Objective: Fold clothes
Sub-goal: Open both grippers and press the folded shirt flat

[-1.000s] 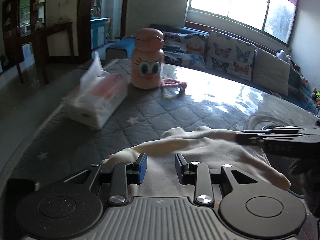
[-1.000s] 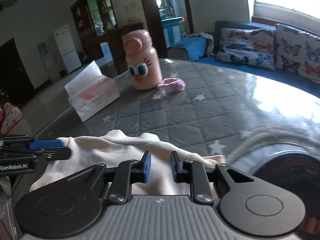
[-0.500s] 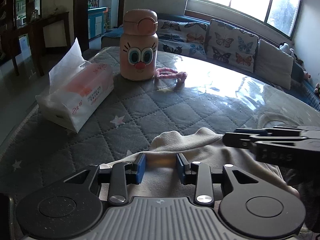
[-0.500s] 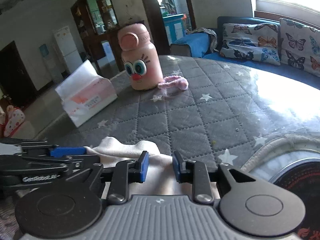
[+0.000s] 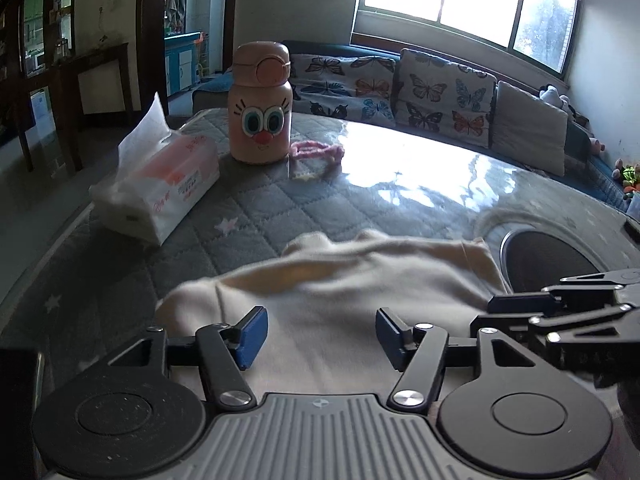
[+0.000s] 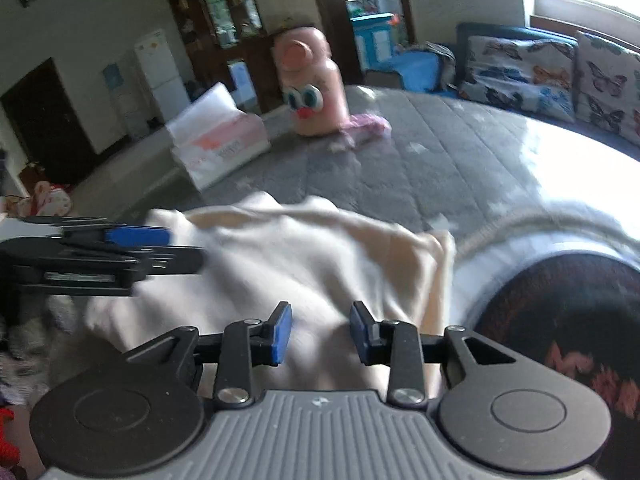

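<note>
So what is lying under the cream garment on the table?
The cream garment lies on a grey quilted cover with stars. Its right edge reaches the pale rim around a dark round item. Whatever is directly beneath the cloth is hidden.

Both wrist cameras sit close above the cream garment (image 5: 340, 292) on the bench (image 5: 256, 216), looking down and forward along their grippers toward the pink bottle (image 5: 261, 104) beyond it, the right view from the garment's right, both sharing bottle and garment.
</note>
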`<state>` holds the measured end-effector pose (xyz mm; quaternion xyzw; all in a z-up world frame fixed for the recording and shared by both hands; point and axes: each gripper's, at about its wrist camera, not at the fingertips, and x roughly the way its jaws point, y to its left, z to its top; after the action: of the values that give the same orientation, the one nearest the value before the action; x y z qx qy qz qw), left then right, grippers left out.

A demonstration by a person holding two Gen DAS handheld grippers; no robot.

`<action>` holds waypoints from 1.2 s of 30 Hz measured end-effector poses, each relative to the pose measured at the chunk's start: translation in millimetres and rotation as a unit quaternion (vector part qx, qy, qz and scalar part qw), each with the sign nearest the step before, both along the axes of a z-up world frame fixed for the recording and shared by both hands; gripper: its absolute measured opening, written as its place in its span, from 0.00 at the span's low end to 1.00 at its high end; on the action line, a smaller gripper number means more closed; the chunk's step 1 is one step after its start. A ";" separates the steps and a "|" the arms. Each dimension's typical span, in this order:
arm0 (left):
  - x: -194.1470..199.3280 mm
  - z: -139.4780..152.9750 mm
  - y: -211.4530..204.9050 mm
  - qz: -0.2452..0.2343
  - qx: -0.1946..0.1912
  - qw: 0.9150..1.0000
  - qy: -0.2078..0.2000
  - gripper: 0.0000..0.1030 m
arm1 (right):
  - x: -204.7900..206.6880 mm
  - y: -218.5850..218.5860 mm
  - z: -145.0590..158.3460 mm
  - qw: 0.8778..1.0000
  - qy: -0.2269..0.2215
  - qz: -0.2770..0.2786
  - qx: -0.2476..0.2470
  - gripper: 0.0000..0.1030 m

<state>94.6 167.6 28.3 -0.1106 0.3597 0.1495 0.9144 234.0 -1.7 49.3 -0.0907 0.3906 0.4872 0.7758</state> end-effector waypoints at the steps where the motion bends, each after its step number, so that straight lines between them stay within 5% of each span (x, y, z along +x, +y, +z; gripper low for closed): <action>1: -4.2 -0.7 -0.5 0.001 0.001 1.000 0.003 0.62 | 0.7 -2.8 -1.3 1.000 0.003 -0.002 0.002 0.30; 9: -37.7 0.2 -3.9 0.013 0.004 1.000 -0.005 0.78 | -19.7 -9.5 15.1 0.999 -0.026 0.002 0.020 0.40; 17: -63.2 -3.5 -15.0 0.009 0.028 0.999 -0.013 0.99 | -25.3 -21.6 0.2 1.000 -0.017 -0.009 0.007 0.41; 21: -70.4 -2.5 -12.4 0.014 0.032 0.999 -0.016 1.00 | -35.8 -22.1 8.7 0.999 -0.044 -0.003 0.002 0.58; 36: -62.8 -12.8 1.9 0.059 0.031 0.998 0.004 1.00 | -69.7 9.4 -8.4 0.993 -0.113 0.015 -0.036 0.75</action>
<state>31.8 169.6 15.5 -0.1023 0.3510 0.2145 0.9057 164.3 7.7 40.9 -0.1790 0.3164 0.4707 0.8039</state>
